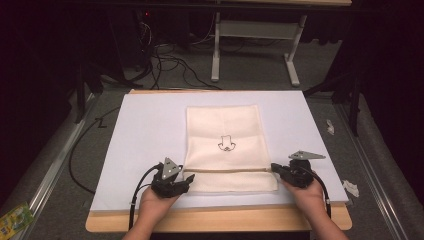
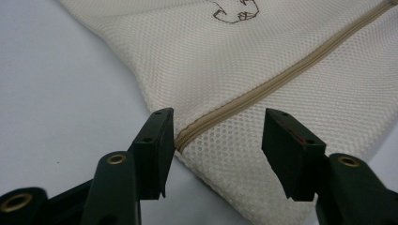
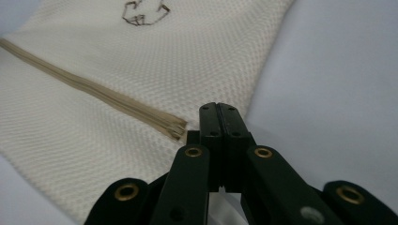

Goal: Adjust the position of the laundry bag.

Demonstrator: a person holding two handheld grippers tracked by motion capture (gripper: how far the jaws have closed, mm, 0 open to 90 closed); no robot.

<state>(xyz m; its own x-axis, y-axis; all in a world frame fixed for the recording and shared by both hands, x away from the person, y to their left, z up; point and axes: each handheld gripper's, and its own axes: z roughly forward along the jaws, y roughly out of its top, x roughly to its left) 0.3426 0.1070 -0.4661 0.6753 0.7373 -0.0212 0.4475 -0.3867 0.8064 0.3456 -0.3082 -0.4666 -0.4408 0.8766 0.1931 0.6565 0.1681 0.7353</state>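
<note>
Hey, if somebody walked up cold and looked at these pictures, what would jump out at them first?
A cream mesh bag with a small black drawing lies flat in the middle of the white table cover, a tan zipper crossing it near the person's side. The left claw stands open at the zipper's left end, while the right claw is pressed shut at its right end, at the bag's edge.

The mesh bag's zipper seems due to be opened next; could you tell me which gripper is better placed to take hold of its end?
Probably the left gripper: its jaws stand open astride the zipper end on the mesh bag. The right gripper is shut at the opposite end.
</note>
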